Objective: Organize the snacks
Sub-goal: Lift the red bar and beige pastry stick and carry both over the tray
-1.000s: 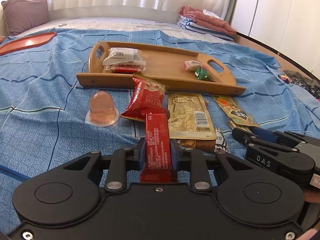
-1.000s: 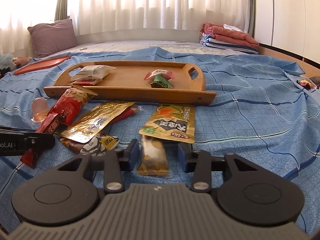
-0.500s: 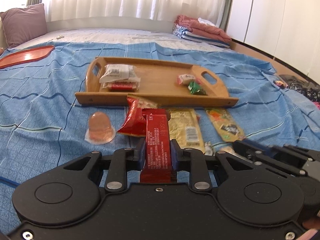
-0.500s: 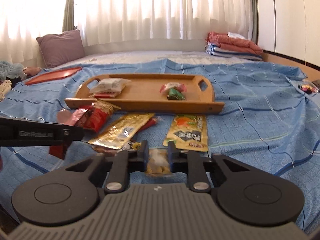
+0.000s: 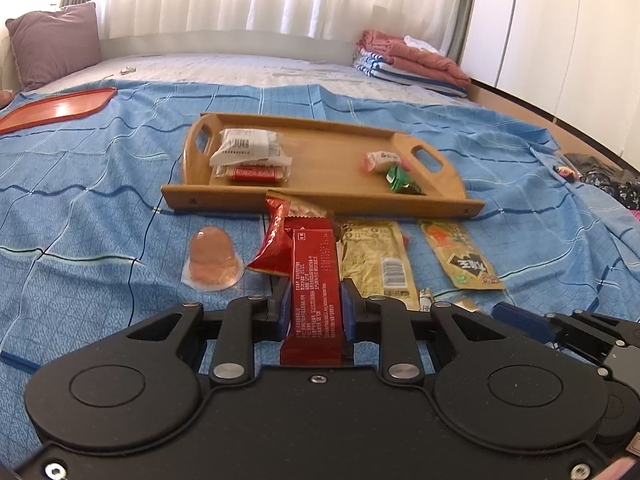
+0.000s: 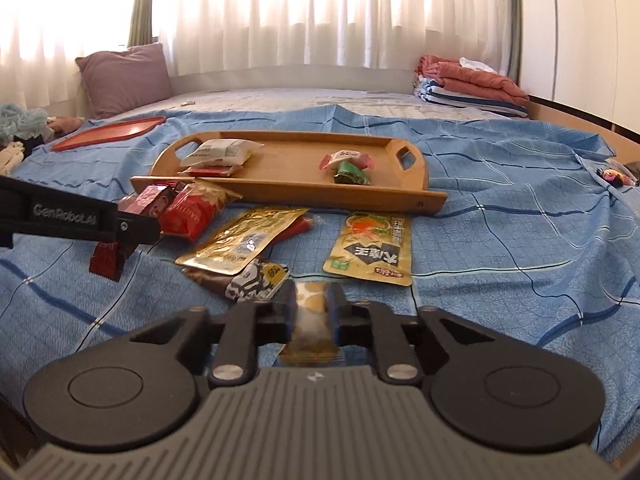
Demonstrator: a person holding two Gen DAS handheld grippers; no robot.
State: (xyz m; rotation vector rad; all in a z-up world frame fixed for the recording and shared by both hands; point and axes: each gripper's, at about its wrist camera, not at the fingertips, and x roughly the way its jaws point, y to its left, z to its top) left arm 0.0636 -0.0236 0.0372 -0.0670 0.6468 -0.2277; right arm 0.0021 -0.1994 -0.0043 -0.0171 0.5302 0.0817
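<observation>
On a bed covered with a blue patterned sheet (image 5: 80, 208), a peach-coloured jelly cup with a clear rim (image 5: 211, 261) is seen at the left, resting apart from the other snacks. Just right of it, a long dark-red wrapped snack bar (image 5: 316, 292) is clamped between the blue pads of the left gripper (image 5: 315, 306), whose jaws are clenched on it; a crinkled red snack bag (image 5: 280, 236) lies behind it. Beyond, a bamboo serving tray with cut-out handles (image 5: 320, 200) is set on the sheet, holding a white packet (image 5: 246, 148) at its left end and a small green wrapped sweet (image 5: 400, 178) at its right. Further right, a flat gold foil pouch (image 6: 244, 240) and a yellow packet with an orange picture (image 6: 372, 248) lie before the tray. A pale golden wrapped snack (image 6: 312, 320) is gripped by the right gripper (image 6: 313, 308); its jaws have just been opening slightly, yet the pads still press on the wrapper.
</observation>
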